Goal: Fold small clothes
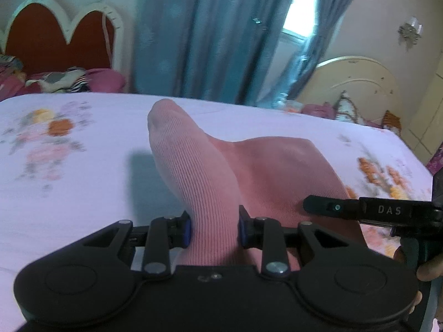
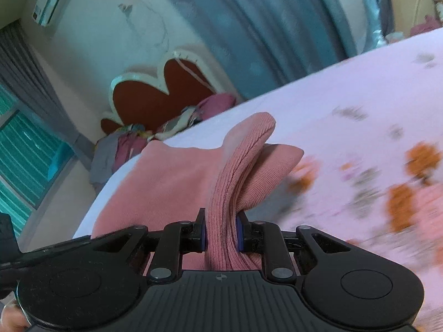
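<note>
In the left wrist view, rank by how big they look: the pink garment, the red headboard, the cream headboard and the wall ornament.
1. Pink garment, though it sits closest to the camera, which inflates it.
2. Red headboard and cream headboard: too alike to rank, and both are partly hidden.
3. Wall ornament, smallest.

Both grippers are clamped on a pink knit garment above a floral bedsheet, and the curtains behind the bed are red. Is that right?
Not quite: the curtains are blue, as the left wrist view shows; red is only the headboard. The rest holds: the left gripper and the right gripper each clamp the pink garment above the floral bedsheet.
</note>
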Demonstrator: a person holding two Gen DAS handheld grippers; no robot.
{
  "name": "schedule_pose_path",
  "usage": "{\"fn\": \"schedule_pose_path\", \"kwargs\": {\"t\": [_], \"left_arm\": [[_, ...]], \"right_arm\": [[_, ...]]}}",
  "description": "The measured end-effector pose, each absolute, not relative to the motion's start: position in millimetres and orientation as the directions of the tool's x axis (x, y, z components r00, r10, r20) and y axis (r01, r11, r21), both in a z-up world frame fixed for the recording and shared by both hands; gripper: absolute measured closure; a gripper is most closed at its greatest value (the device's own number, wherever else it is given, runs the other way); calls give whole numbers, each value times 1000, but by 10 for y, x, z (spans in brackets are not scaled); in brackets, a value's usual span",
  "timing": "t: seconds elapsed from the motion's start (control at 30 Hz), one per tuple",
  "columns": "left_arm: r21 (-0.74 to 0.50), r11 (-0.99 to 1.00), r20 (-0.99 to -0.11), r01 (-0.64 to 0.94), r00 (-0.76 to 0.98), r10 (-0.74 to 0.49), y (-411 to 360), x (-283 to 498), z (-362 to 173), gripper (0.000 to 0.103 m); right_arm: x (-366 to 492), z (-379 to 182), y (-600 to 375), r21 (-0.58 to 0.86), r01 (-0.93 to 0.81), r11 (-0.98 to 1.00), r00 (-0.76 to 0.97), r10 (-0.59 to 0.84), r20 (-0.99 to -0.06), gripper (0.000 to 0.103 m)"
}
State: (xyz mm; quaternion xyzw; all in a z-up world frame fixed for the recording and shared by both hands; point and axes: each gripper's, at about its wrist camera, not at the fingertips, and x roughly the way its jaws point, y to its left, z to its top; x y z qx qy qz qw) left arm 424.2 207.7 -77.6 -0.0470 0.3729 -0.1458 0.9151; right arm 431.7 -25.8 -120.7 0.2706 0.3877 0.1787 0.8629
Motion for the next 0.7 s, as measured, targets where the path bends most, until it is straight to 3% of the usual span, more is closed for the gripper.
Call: {"fn": "schedule_pose_path", "kwargs": {"t": [0.1,0.2,0.27,0.33,0.5,0.63,0.7], "left_arm": [[-168,960,-685,225,673,-277,2313,4295,-951,74],[-148,969,-724,199,646,-243,2497,4331,-1230,66],[-167,969,-712,181,658,-245,2602,4309,-1363,46],[-142,977,-705,162,675,-214,2636,4274,-1387,34],[-113,978,-702,178,682,-205,2637,4258,-1284,35],[-38,982,-630,183,759,-166,2585,4123,-1066,39],[-28,980,-604,199,778,-175,2551,4145,-967,45]], "right_arm": [[4429,-1383,4,602,-76,795,618,511,-598,83],[4534,-1583,111,558,-22,830,614,451,-648,83],[4569,-1671,75,528,5,849,609,416,-675,83],[4561,-1720,37,510,8,860,603,402,-689,83],[4500,-1624,95,399,14,917,638,299,-709,79],[4394,-1417,134,329,-22,944,686,253,-682,80],[4401,-1322,189,305,-49,951,712,247,-657,80]]}}
